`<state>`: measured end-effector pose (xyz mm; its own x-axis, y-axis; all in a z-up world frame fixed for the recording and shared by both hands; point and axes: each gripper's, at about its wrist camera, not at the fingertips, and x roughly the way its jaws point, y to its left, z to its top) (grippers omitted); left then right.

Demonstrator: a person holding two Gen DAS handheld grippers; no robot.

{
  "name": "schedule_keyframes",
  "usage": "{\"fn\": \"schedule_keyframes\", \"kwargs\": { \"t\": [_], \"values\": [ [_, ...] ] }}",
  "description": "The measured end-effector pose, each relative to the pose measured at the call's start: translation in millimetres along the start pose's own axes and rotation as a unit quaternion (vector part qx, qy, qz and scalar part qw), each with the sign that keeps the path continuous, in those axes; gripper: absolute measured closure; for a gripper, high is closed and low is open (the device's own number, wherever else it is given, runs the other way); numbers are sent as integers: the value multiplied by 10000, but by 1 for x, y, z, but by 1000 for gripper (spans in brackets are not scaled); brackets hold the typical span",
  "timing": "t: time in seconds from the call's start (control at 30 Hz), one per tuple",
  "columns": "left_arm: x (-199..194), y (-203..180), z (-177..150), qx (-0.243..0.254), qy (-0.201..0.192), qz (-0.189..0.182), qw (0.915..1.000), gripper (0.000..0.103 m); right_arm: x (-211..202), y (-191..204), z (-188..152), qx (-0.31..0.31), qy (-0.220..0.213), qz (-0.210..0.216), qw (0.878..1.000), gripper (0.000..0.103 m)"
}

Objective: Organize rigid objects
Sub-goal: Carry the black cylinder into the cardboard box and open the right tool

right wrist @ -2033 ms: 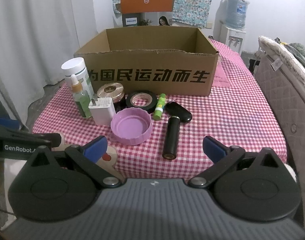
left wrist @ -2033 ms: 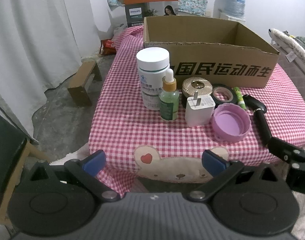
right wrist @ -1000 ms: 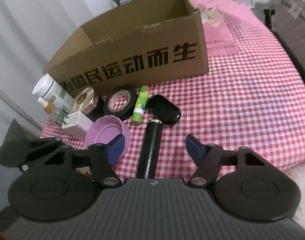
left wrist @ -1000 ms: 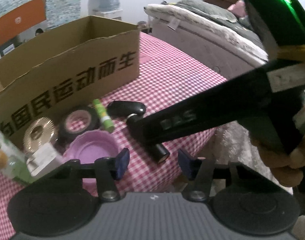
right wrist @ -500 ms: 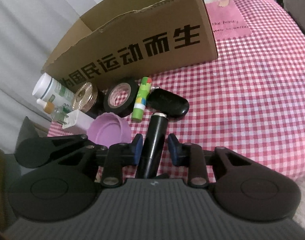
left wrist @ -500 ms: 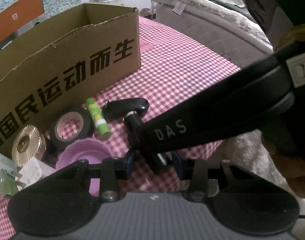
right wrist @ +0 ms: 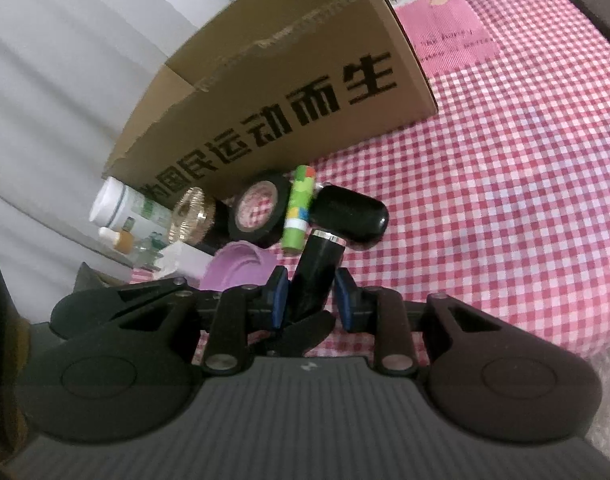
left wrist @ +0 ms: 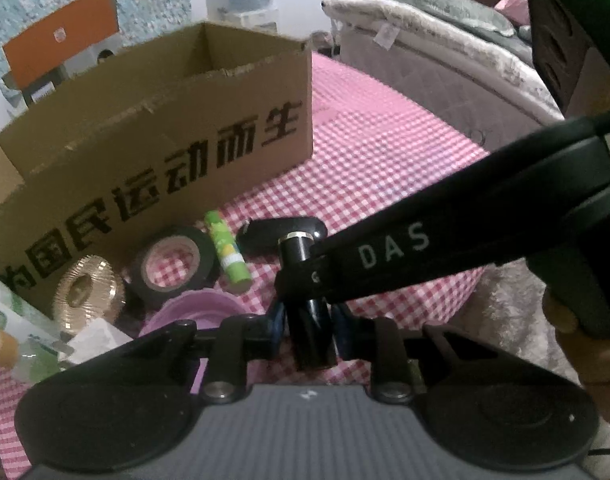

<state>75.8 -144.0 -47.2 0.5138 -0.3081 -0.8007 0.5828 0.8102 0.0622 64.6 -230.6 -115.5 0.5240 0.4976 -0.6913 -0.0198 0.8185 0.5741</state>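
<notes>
The black cylinder [right wrist: 316, 276] is flanked closely by the blue pads of the right gripper [right wrist: 311, 298]; contact cannot be confirmed. Just beyond it, a green glue stick [right wrist: 298, 209], a black tape roll [right wrist: 257, 212] and a cardboard box [right wrist: 281, 92] are seen on the checked cloth [right wrist: 505, 184].

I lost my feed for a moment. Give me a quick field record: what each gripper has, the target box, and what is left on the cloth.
left gripper: shut on black cylinder
right gripper: shut on the same black cylinder
cardboard box: open, upright, behind the items
waiting on checked cloth: black tape roll, green stick, purple lid, gold cap, white bottle
</notes>
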Motion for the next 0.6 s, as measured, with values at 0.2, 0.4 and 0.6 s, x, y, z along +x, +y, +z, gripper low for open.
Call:
{"fn": "schedule_keyframes", "kwargs": {
  "t": [0.2, 0.4, 0.6],
  "values": [
    [-43, 6, 7, -43, -528, 174, 9984, 78, -31, 33, 5, -282, -361, 67, 9989, 78],
    [-88, 32, 33, -166, -1051, 620, 9924, 78, -53, 86, 37, -925, -793, 325, 9920, 78],
    [-96, 92, 79, -527, -935, 768, 9913, 78, -37, 133, 99, -1399, -729, 623, 9855, 77]
  ]
}}
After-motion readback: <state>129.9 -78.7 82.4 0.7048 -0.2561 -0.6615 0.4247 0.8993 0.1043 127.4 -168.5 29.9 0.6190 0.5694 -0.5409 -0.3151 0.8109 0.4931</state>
